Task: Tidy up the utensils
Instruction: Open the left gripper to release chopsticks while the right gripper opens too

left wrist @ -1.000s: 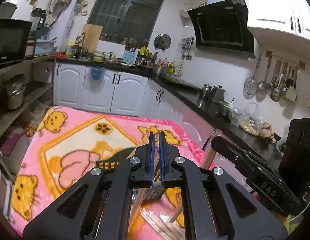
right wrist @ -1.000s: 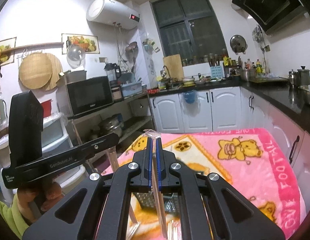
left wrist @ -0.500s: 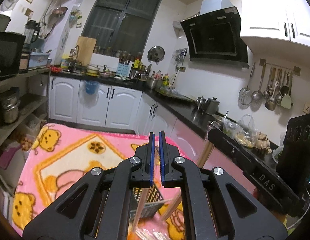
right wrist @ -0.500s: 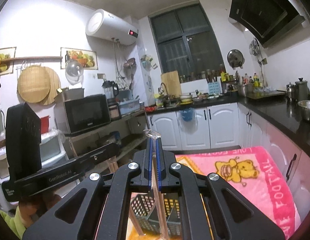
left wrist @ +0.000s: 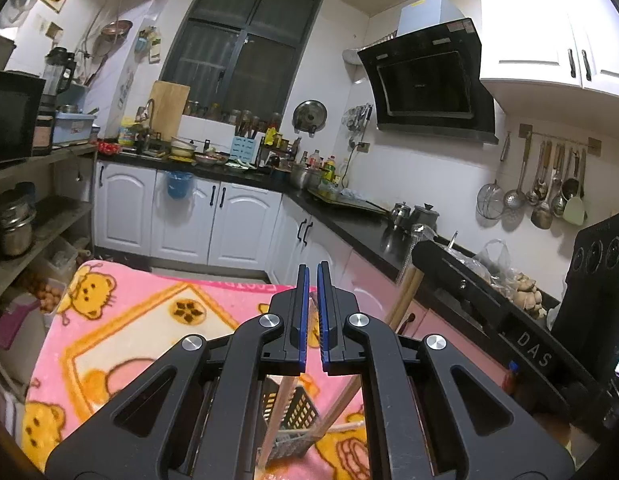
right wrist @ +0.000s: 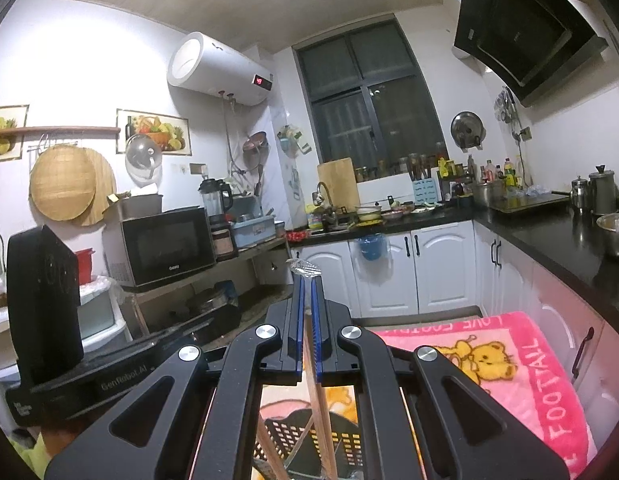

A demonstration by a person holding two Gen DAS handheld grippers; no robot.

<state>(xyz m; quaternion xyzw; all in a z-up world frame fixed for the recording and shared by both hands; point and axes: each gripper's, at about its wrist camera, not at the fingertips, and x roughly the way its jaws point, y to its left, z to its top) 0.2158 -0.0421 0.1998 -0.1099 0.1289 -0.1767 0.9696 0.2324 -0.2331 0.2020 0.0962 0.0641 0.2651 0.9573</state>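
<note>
The landmark here is the black mesh basket (right wrist: 293, 436) standing on the pink bear blanket (left wrist: 149, 320), and everything else sits above it. The right gripper (right wrist: 307, 280) is clenched on a wooden-handled utensil (right wrist: 319, 404). Its shaft drops from between the blue pads toward the basket's open top, and its shiny head pokes out just above the fingertips. The left gripper (left wrist: 313, 268) is also clamped tight. A thin wooden stick (left wrist: 279, 412) runs from under its pads down toward the same basket and appears to be pinched there, though the contact itself is hidden behind the fingers. Both pieces hang above the basket, tilted rather than plumb, with their lower ends near or just inside its rim; I cannot tell whether either one touches the mesh. These look like light, stiff, slender pieces. Smooth wood held between narrow pads is likely to pivot or slide lengthwise if the grip slackens, and the head makes the utensil top-heavy. A hold on the shaft just below the head, as now, suits a drop into the basket, and a hold nearer the middle would steady the swing. The mesh openings could catch a thin tip, so the ends should go down through the basket's open top rather than against its wall
</note>
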